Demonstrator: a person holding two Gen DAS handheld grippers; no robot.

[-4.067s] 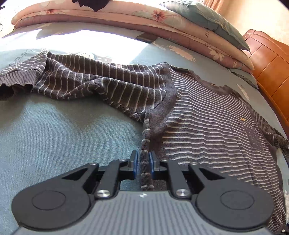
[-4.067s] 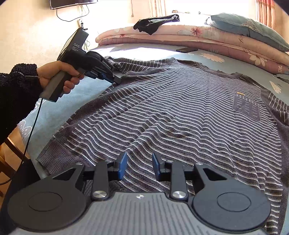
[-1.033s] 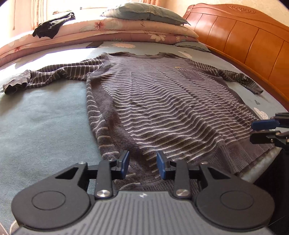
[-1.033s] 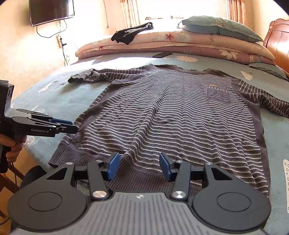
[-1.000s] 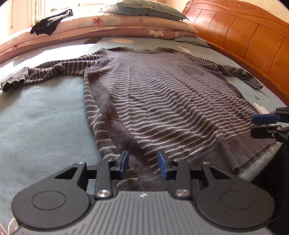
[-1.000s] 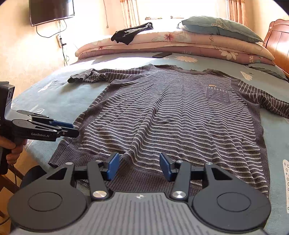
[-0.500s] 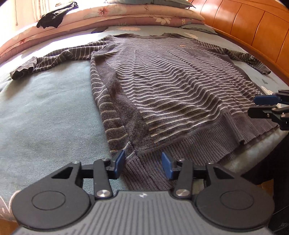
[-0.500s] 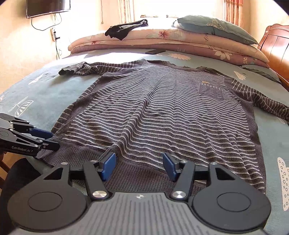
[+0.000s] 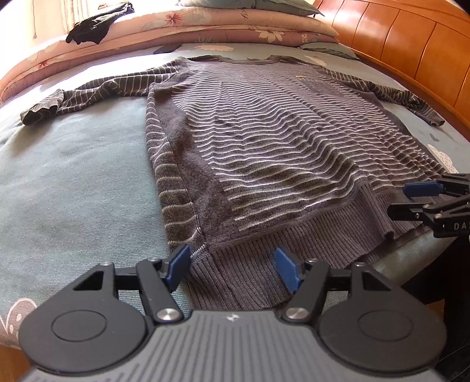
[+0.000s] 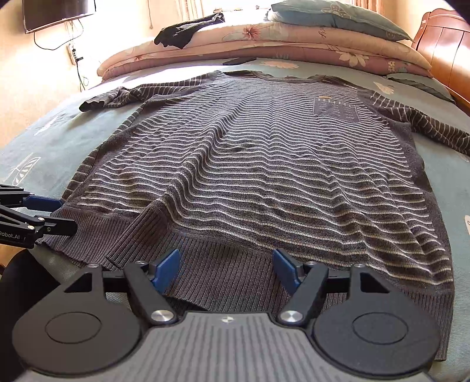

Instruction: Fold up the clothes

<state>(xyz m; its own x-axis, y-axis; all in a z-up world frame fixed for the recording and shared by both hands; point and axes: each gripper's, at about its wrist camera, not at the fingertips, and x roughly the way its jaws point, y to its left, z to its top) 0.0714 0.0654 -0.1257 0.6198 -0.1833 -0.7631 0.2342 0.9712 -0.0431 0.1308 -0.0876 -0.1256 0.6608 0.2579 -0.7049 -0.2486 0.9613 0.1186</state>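
A dark grey sweater with thin pale stripes lies flat and face up on the teal bed sheet, both sleeves spread sideways. My left gripper hovers over the left corner of the ribbed hem; its jaws are opening and the blue pads press on nothing. My right gripper sits over the hem further right, jaws also opening and holding nothing. Each view shows the other gripper at its edge: the right gripper and the left gripper. A chest pocket shows on the sweater.
Folded floral quilts and a teal pillow are stacked at the far end, with a black garment on top. A dark phone lies near the collar. A wooden headboard runs along the right. The bed's near edge is right under the grippers.
Earlier the left gripper was shut on the sweater's side seam; it has let go. Over the last second both grippers moved close to the hem and their jaws widened.
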